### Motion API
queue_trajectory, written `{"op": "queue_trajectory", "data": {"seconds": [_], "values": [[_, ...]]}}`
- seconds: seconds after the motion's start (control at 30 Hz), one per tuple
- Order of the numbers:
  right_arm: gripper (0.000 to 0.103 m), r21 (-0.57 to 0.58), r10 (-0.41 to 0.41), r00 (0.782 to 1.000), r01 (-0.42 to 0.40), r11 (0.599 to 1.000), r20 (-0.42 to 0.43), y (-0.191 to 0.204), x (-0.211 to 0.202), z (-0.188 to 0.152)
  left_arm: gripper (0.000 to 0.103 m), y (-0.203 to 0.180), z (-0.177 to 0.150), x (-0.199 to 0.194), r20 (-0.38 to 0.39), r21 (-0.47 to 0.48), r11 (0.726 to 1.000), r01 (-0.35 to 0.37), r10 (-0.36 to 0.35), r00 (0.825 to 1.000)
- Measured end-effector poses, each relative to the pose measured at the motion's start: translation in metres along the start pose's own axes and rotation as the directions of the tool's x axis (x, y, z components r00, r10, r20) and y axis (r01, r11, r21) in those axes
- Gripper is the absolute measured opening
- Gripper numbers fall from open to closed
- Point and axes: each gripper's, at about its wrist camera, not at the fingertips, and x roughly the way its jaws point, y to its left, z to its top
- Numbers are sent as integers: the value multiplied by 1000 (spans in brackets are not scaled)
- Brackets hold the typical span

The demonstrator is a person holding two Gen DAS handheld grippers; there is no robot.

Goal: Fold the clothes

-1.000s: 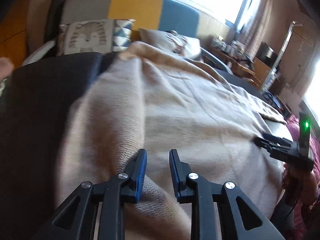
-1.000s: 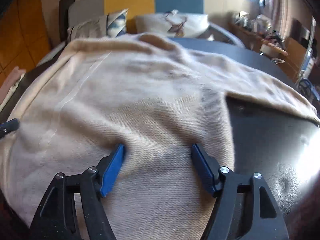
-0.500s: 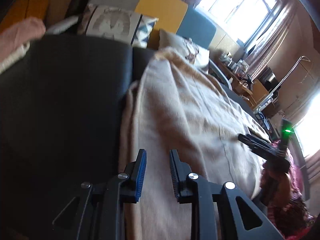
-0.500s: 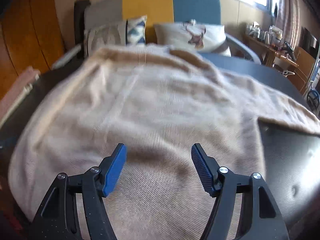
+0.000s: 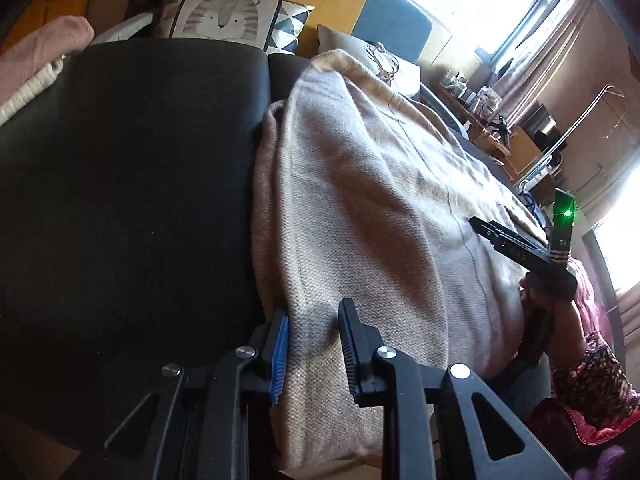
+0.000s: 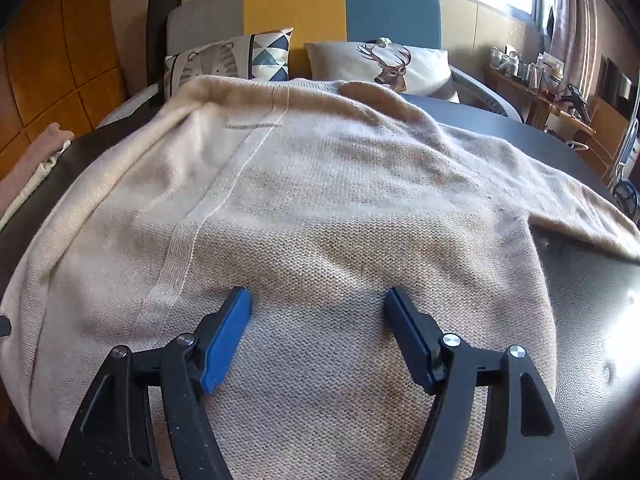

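Note:
A beige knit sweater (image 6: 320,208) lies spread flat on a black table (image 5: 132,200), its neckline at the far end and one sleeve (image 6: 560,204) stretched out to the right. My left gripper (image 5: 314,320) stands open low over the sweater's (image 5: 380,220) left edge near the hem, one finger at the fabric's border, the other over the knit. My right gripper (image 6: 318,304) is wide open above the hem's middle, nothing between its fingers. In the left wrist view the right gripper (image 5: 480,226) hovers over the sweater's right part, held by a hand.
Pink and white folded clothes (image 5: 40,60) lie at the table's far left. Behind the table stands a grey, yellow and blue sofa (image 6: 320,8) with a tiger cushion (image 5: 224,20) and a deer cushion (image 6: 384,64). A cluttered desk (image 6: 540,80) is at the right.
My left gripper has swung left from over the sweater's middle to its left edge. The right gripper has lifted and drawn back slightly, still open. The sweater lies flatter.

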Motion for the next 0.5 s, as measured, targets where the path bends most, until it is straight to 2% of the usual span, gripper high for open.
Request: {"op": "queue_trajectory", "data": {"seconds": [0.03, 0.2, 0.37, 0.4, 0.5], "values": [[73, 1, 2, 1000, -2, 1000, 1, 0, 0, 0, 10, -2, 1, 0, -8, 6, 1000, -11, 11, 1000], [73, 2, 1, 1000, -1, 1000, 4, 0, -1, 1, 6, -2, 9, -7, -11, -1, 1000, 1, -1, 1000], [73, 1, 0, 1000, 0, 1000, 5, 1, -3, 1, 3, 16, 40, -31, 49, -59, 998, 21, -18, 999], [73, 1, 0, 1000, 0, 1000, 5, -1, -1, 1, 3, 21, 48, -36, 71, -68, 998, 16, -11, 997], [73, 0, -1, 1000, 1, 1000, 5, -1, -1, 2, 3, 38, 79, -44, 96, -43, 996, -81, 84, 992]]}}
